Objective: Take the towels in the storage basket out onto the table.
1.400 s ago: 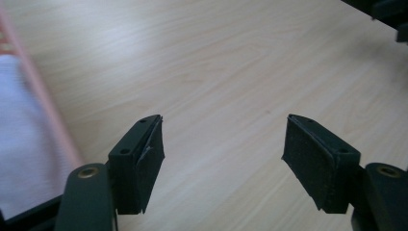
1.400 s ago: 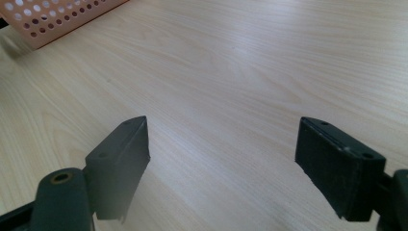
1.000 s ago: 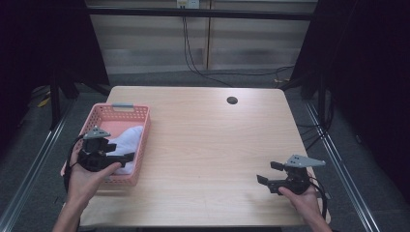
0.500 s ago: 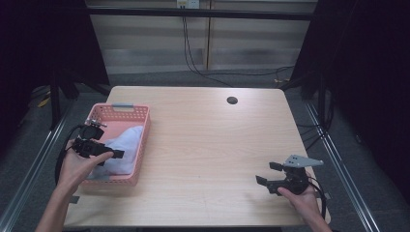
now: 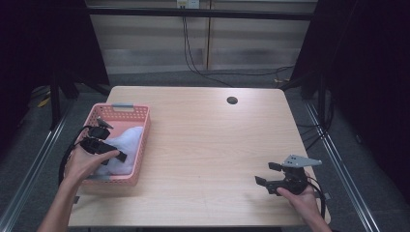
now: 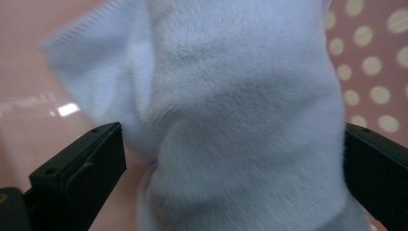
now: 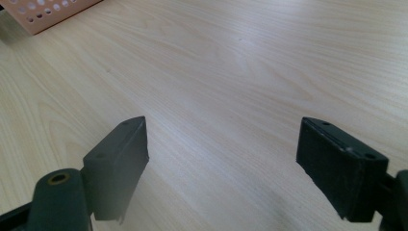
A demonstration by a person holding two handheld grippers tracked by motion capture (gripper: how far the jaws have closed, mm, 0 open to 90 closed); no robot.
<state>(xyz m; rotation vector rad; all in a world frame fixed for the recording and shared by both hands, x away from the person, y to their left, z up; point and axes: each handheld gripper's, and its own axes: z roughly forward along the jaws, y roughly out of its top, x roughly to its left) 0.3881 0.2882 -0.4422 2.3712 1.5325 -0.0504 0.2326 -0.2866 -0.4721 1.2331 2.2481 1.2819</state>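
Note:
A pink plastic basket [image 5: 144,133] stands at the table's left edge with a white fluffy cloth [image 5: 126,141] in it. My left gripper [image 5: 113,152] reaches down into the basket. In the left gripper view its jaws [image 6: 230,132] have just been opening and stand wide, with the white cloth [image 6: 240,96] bulging between them and its edges close to both pads. My right gripper [image 5: 265,174] rests low at the table's front right, open with nothing between its fingers. In the right gripper view [image 7: 222,124] bare wood lies between the jaws.
The wooden table [image 5: 208,140] has a small dark round hole [image 5: 232,100] near its far edge. A corner of the basket [image 7: 43,14] shows far off in the right gripper view. Dark floor, rails and cables surround the table.
My left hand has moved left and down into the basket, onto the white cloth. The right hand has kept still.

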